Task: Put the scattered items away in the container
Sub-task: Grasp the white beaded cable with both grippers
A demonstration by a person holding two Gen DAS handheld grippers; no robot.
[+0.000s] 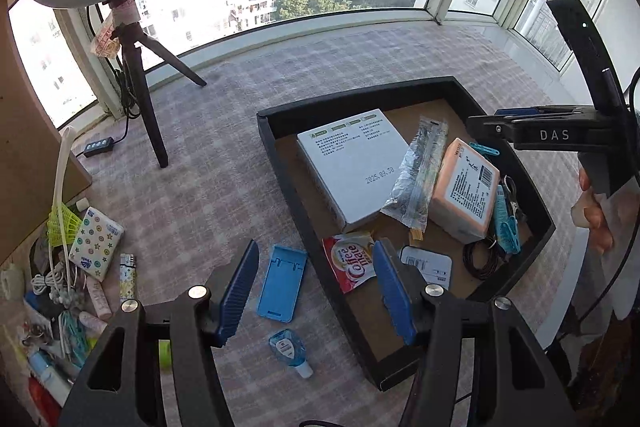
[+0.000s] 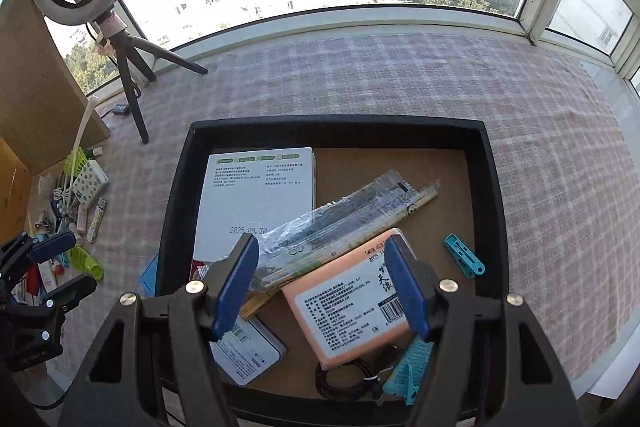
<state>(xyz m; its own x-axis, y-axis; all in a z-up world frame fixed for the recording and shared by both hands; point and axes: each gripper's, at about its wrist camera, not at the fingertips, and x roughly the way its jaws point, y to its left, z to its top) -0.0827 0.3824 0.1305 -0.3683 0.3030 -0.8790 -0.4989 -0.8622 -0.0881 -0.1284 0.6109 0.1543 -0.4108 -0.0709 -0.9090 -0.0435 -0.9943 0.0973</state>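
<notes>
The black tray [image 1: 280, 163] [image 2: 176, 195] holds a white box [image 1: 352, 167] [image 2: 256, 199], a clear wrapper [image 1: 416, 175] [image 2: 340, 211], an orange tissue pack [image 1: 466, 191] [image 2: 352, 303], blue clips [image 1: 506, 219] [image 2: 464, 255], a Coffee mate sachet [image 1: 352, 263] and a coiled cord [image 1: 480, 259]. A blue phone stand [image 1: 282, 281] and a small blue bottle [image 1: 290, 349] lie on the cloth left of the tray. My left gripper [image 1: 316, 291] is open above the stand and the tray's left wall. My right gripper [image 2: 324, 287] is open and empty over the tray.
A pile of small items lies at the far left: a patterned tissue pack [image 1: 96, 243], a lighter [image 1: 128, 277], tubes and cables. A ring light on a tripod [image 1: 140, 87] stands at the back left beside a cardboard box [image 1: 24, 147]. Windows border the checked cloth.
</notes>
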